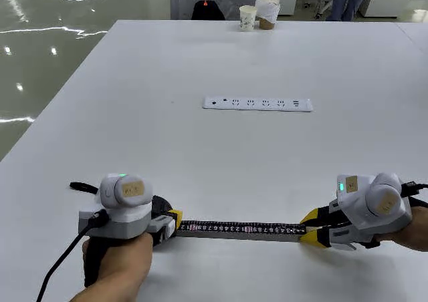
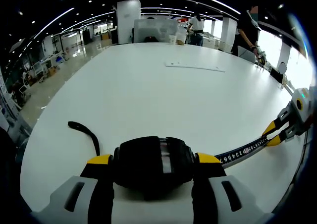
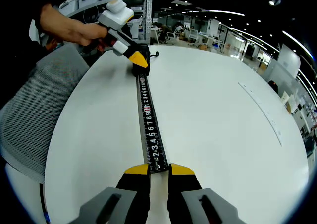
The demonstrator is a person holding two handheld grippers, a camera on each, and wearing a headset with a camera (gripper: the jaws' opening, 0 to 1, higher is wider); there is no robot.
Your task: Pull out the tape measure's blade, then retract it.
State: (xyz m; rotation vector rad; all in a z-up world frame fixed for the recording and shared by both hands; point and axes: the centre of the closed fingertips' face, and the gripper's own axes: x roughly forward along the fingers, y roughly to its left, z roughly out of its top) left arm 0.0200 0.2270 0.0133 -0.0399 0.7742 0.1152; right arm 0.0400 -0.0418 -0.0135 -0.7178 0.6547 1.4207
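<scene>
**Head view:** Near the front edge of the worktop (image 1: pixel 267 162), my left tool (image 1: pixel 168 222) clamps the black tape measure (image 1: pixel 159 212). My right tool (image 1: pixel 309 230) pinches the tip of its blade (image 1: pixel 241 229), which is stretched straight between the two. A power strip (image 1: pixel 257 104) lies mid-worktop, well apart, and cups (image 1: pixel 248 17) stand at the far edge.

**Left gripper view:** My yellow-tipped jaws press on both flanks of the rounded black case. Its strap (image 2: pixel 84 130) curls on the worktop just beyond. If the case twists in this grip, I judge the blade could kink, or the case could pop free.

**Right gripper view:** My jaws are closed on the very end of the blade. The dark strip with pale numerals runs straight back to the case. The greater hazard, as I judge it, is the tip slipping from this narrow pinch. The spring would then whip the blade home unchecked.
</scene>
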